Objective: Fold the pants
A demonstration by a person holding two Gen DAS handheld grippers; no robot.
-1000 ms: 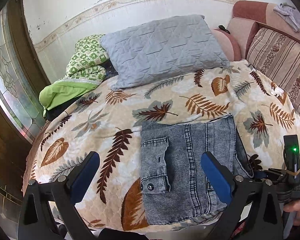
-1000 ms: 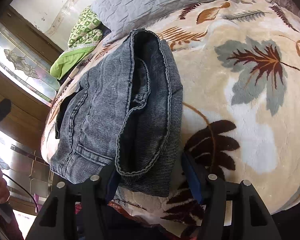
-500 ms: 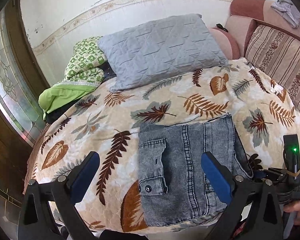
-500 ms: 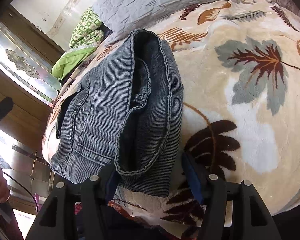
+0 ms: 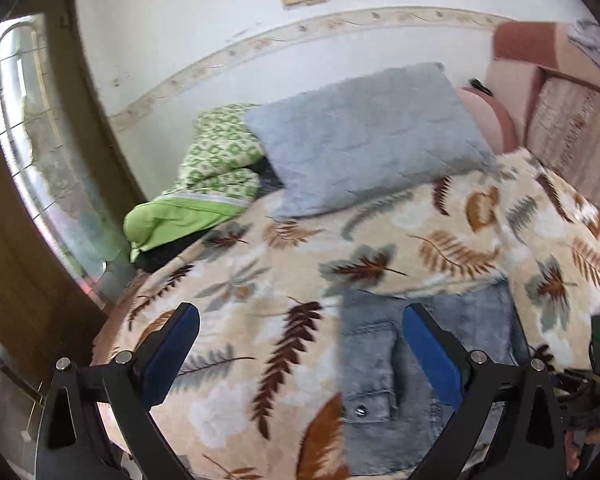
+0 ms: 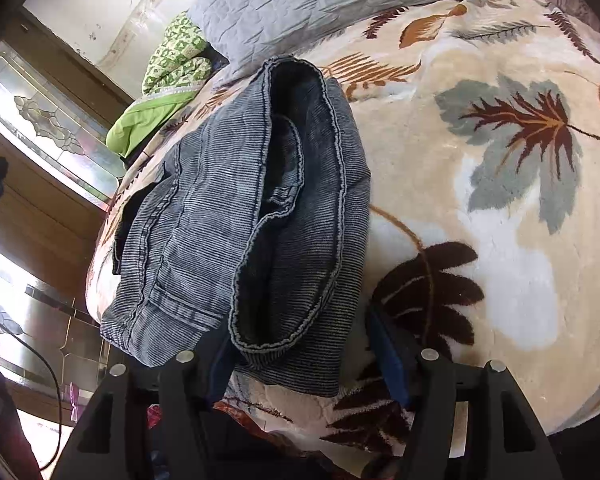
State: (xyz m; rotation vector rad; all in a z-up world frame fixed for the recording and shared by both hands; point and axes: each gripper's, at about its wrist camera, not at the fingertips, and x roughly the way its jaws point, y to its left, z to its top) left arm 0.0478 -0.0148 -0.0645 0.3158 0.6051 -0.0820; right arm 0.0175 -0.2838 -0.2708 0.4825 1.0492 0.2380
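Plush leaf-printed cream blanket [image 6: 480, 184] covers the bed; on it I see folded grey ribbed denim pants [image 6: 240, 216], rectangular. My left gripper [image 5: 300, 354] hovers spread; my right gripper [image 6: 300, 356], jaws parted, straddles the hem.

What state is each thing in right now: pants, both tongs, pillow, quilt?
Pants: folded into a compact stack, lying on the leaf-print blanket.
Left tongs: open, holding nothing, above the blanket.
Right tongs: open, straddling the stack's near edge.
Grey pillow: lying flat.
Green quilt: bundled beside the pillow.
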